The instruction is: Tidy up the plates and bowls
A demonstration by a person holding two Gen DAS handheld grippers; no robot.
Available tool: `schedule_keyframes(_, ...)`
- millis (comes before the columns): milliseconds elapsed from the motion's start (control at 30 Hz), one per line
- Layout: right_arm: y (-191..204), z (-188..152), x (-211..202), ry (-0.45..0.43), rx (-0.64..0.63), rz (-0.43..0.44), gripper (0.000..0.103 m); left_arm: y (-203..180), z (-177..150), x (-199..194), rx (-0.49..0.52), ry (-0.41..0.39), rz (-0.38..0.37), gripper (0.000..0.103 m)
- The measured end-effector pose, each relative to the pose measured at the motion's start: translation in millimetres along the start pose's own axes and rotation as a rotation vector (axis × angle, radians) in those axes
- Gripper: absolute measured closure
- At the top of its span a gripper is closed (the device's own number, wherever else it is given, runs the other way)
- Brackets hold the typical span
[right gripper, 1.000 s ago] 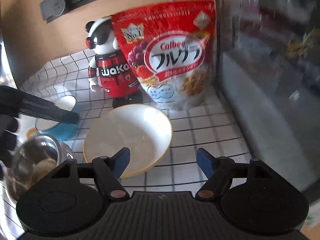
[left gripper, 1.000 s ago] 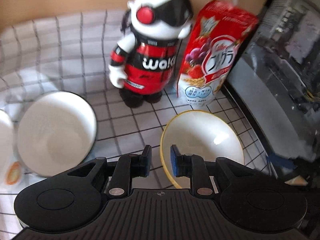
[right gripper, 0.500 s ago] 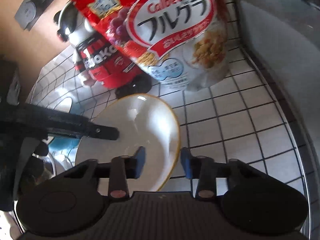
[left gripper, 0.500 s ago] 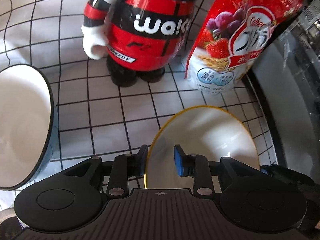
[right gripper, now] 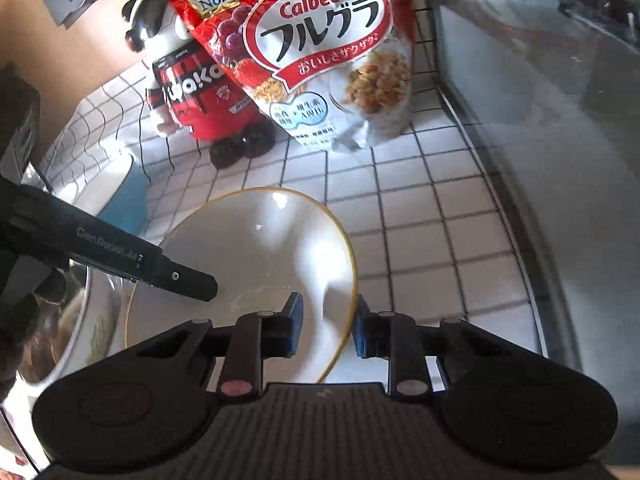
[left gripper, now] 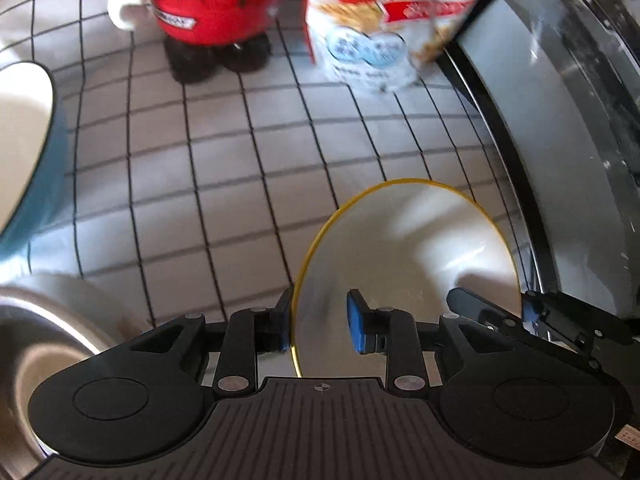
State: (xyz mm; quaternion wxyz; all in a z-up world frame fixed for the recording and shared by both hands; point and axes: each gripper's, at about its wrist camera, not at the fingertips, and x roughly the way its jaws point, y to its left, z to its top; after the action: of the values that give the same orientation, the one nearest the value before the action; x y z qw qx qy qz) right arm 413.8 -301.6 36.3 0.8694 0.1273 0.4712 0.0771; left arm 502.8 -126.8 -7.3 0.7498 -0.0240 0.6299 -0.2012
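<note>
- The yellow-rimmed bowl [left gripper: 408, 264] sits on the tiled worktop [left gripper: 240, 184] before the Calbee cereal bag [right gripper: 320, 52].
- Both claws have closed in since a second ago: left claw [left gripper: 318, 326] and right claw [right gripper: 326, 330] each straddle the rim, not yet clamped, so a two-handed lift looks imminent.

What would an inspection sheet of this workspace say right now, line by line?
Surface: white grid-pattern cloth.
Job's things: yellow-rimmed bowl between both grippers; blue bowl at left; steel bowl nearest the camera.
Clutter: Calbee cereal bag and red robot figure, both upright at the back.
Grippers: left hand-held gripper straddles the bowl's left rim, right hand-held gripper its right rim; neither visibly clamped.
Cables: thin black wire beside the figure.
Surroundings: glossy dark appliance at right.
</note>
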Motion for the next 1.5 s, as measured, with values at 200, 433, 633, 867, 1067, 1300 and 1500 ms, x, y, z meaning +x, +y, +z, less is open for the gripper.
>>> schedule_keyframes(200,6,-11,3,0.022,-0.001,-0.026,0.078,-1,-11,8,0.008,0.027,0.004,0.078)
schedule_keyframes(433,9,-13,-1,0.004,0.009,-0.087,0.078,7,-21,10,-0.005,0.022,-0.052,0.08)
schedule_keyframes(633,23,-13,-26,-0.068,0.002,-0.197,0.073,14,-30,-16,0.03,-0.025,-0.084,0.079)
schedule_keyframes(867,89,15,-73,-0.232,-0.098,-0.253,0.063,49,-43,-99,0.048,-0.175,-0.168,0.079)
schedule_keyframes(1067,182,78,-107,-0.414,-0.253,-0.167,0.056,121,-44,-217,0.039,-0.482,-0.11,0.079)
schedule_keyframes(1300,273,178,-153,-0.577,-0.239,0.09,0.048,168,-33,-344,0.058,-0.846,-0.02,0.079)
schedule_keyframes(1500,285,230,-162,-0.59,-0.178,0.18,0.033,184,-18,-391,0.128,-0.933,-0.109,0.079)
